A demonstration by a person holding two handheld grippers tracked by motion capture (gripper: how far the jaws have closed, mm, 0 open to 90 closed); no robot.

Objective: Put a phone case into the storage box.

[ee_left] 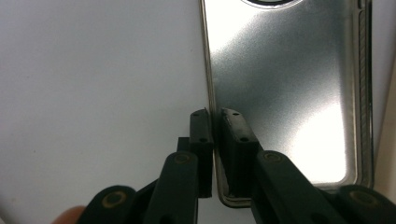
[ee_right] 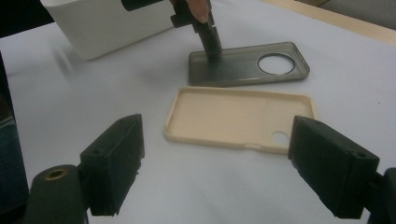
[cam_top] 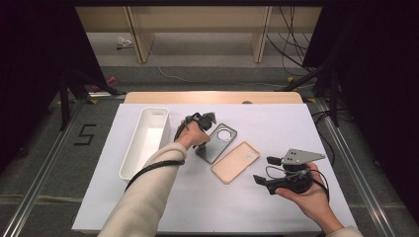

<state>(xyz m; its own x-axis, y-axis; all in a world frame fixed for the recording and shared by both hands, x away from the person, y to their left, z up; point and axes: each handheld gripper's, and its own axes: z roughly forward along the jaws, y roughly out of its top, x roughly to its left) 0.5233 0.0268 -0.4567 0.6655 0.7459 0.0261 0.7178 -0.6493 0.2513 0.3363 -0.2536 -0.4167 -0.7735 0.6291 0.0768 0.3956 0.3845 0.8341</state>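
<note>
A grey translucent phone case (cam_top: pixel 221 140) with a round camera hole lies on the white table cover, its inside facing up. My left gripper (cam_top: pixel 204 146) points down at the case's near-left edge. In the left gripper view my left gripper (ee_left: pixel 215 114) has its two black pads pinched on the side wall of the grey case (ee_left: pixel 280 84). A beige phone case (cam_top: pixel 236 161) lies just right of the grey one, also inside up. My right gripper (cam_top: pixel 267 170) rests in a hand at the front right, jaws wide open and apart from both cases.
A long white bin (cam_top: pixel 146 143) stands left of the cases and looks empty. The white cover (cam_top: pixel 207 202) has bare room toward the front. Beyond the table's back edge are wooden shelving and cables on the floor.
</note>
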